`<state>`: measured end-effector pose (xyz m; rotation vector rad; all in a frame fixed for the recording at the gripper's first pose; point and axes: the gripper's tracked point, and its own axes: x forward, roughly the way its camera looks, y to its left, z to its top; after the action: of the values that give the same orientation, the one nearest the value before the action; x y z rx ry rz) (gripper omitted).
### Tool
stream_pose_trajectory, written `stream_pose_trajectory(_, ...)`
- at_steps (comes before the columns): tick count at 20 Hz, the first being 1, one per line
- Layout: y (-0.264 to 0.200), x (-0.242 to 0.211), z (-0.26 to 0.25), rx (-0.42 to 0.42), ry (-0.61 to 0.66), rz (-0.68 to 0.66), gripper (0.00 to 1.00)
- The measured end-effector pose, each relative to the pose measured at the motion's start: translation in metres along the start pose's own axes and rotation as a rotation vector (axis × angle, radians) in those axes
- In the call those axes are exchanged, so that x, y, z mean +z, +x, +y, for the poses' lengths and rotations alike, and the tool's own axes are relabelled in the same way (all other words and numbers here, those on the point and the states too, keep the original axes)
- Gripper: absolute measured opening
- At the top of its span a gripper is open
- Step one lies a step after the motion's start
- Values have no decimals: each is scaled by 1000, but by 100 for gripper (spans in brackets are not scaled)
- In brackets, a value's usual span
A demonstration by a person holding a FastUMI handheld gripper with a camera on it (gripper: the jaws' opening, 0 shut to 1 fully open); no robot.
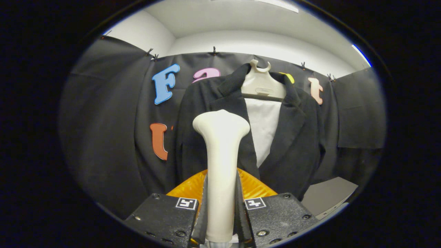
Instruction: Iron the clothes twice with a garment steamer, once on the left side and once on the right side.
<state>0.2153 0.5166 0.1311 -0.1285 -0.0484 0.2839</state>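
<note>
**Tech A:** Tool (221, 210) status: both fingers are clenched on the steamer (221, 162), one on each side of its shaft. Pressure from two sides is what holds the shaft upright and centred, so the head cannot swing during a pass.

**Tech B:** Where does the head point?

**Tech A:** Up and ahead of the fingers, with the flared end at chest level of the jacket (237, 137). It overlaps the panel next to the orange letter. Whether it touches the cloth cannot be told from this angle.

**Tech B:** And the jacket?

**Tech A:** It hangs on a hanger (260, 86) against the booth's wall, beyond the steamer. The front is open, with a pale lining or shirt (263, 127) showing between the lapels. Hanging keeps the fabric vertical and under its own weight, which is why a steamer suits it rather than a flat iron.

**Tech B:** What is the orange part behind the fingers?

**Tech A:** A ribbed orange piece (253, 187) sits on both sides of the shaft. What it belongs to cannot be told.

**Tech B:** Progress?

**Tech A:** Judged from position, one side panel is being addressed. The panel nearer the grey slab (329, 194) is well apart from the head, so it probably needs a sideways shift.
</note>
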Motion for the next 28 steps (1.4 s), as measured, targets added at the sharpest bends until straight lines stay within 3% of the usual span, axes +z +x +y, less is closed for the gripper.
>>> stream_pose_trajectory(28,-29,-163,-9,47,-27,235,37)
